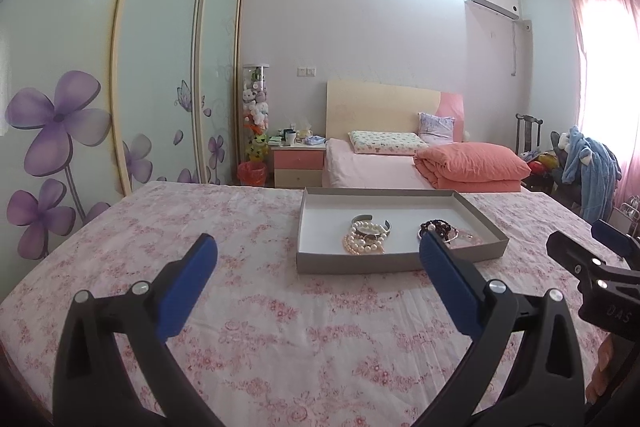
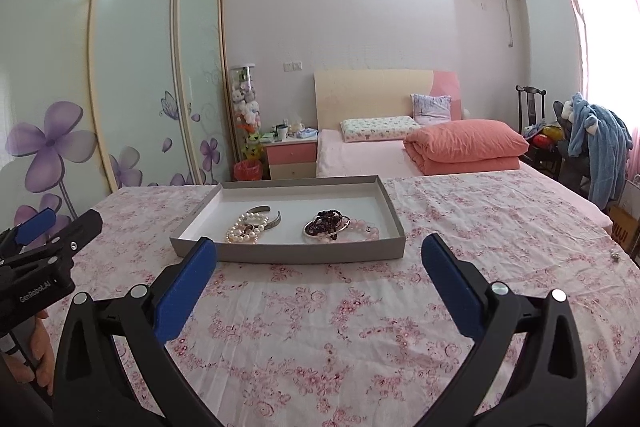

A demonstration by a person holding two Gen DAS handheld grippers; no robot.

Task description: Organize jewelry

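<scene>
The left gripper [image 1: 318, 253] stands with its blue pads spread wide and nothing between them, hovering over the flowered tablecloth [image 1: 240, 307] short of the tray; the right gripper [image 2: 319, 255] is spread just as wide and just as empty, beside it on the right. Both sit back from the work, which reads as a ready stance: jaws set wide so that either can close over a bracelet without first nudging it. Past the fingertips, toward the far side of the table [image 2: 500, 247], lies a shallow grey cardboard tray [image 2: 288, 253] with low walls that keep the loose pieces from rolling off. The jewelry rests inside it in two clusters. On the left a pearl bracelet [image 2: 245, 231] lies touching a silver cuff bangle [image 2: 269, 218]. On the right dark garnet-coloured beads [image 2: 325, 223] are heaped on a thin silver bangle [image 2: 320, 235], with a pink bead bracelet [image 2: 366, 231] trailing toward the right wall. The overlapping pieces suggest the sorting is hardly begun. A small metallic object [image 2: 615, 256], too small to identify, lies alone on the cloth near the table's right edge.
</scene>
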